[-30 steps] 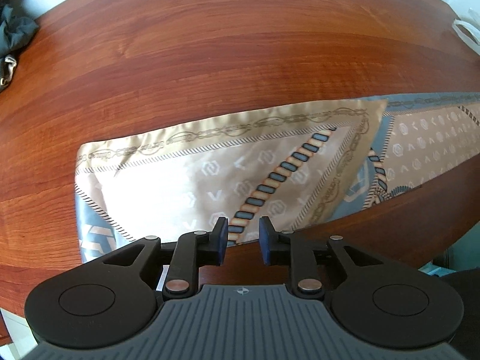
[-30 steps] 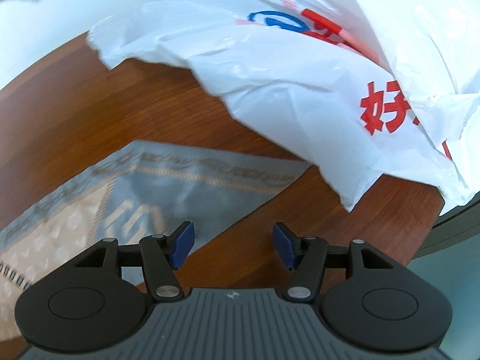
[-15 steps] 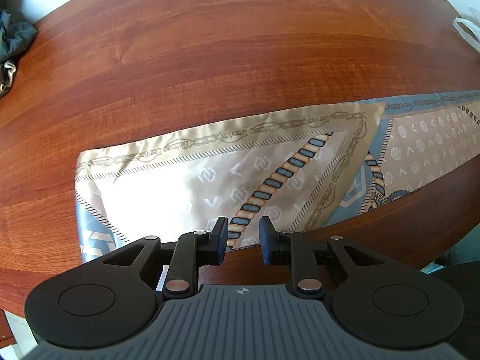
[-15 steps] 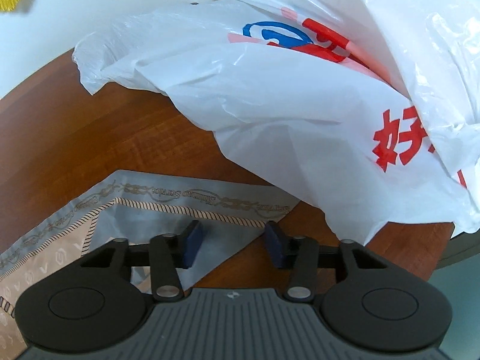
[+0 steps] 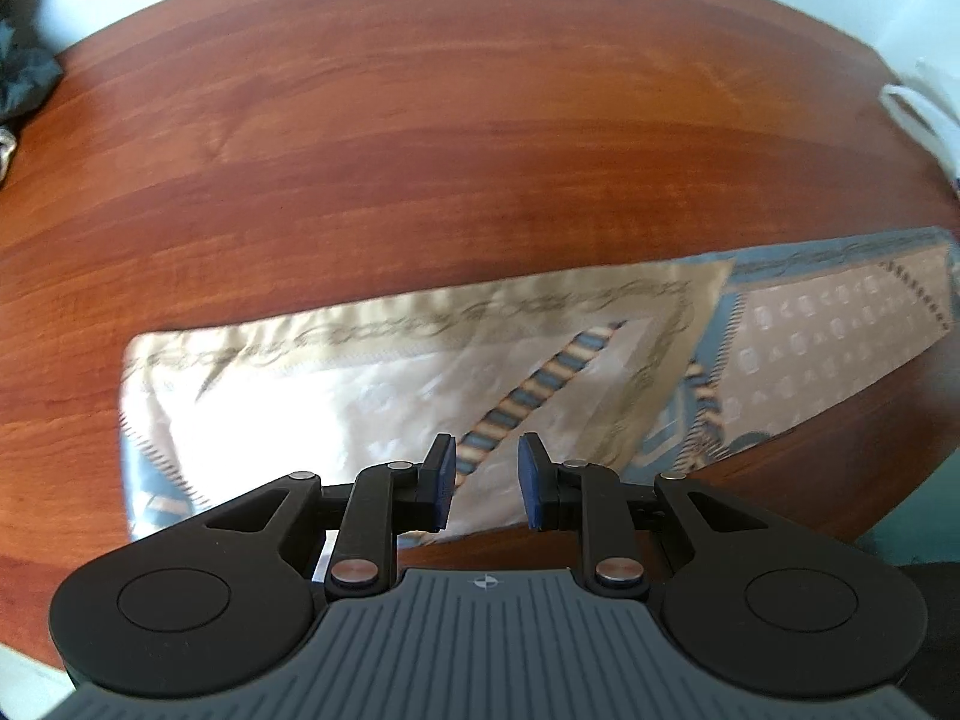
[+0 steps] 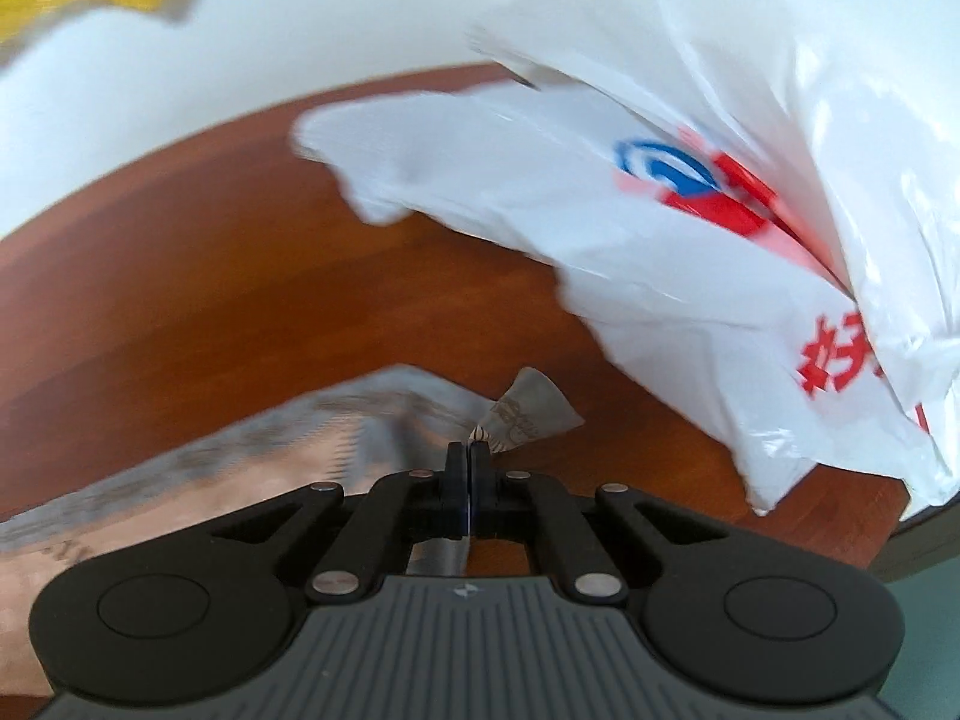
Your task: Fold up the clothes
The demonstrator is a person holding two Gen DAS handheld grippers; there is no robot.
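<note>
A beige and blue patterned silk scarf point(image 5: 420, 372) lies partly folded along the near edge of a reddish wooden table point(image 5: 420, 150). My left gripper point(image 5: 485, 480) is open, its fingers a small gap apart, just over the scarf's near edge and holding nothing. In the right wrist view my right gripper point(image 6: 470, 480) is shut on the scarf's right corner point(image 6: 528, 414), which bunches up and sticks out past the fingertips, lifted slightly off the table point(image 6: 210, 276).
A big white plastic bag point(image 6: 690, 252) with red and blue print lies just right of and behind the right gripper; its handle shows at the left view's right edge point(image 5: 912, 114). A dark garment point(image 5: 18, 60) lies at the table's far left.
My right gripper closed from wide open onto the scarf's right corner and pulled it up. My left gripper stayed open and moved slightly forward over the scarf's near edge.
</note>
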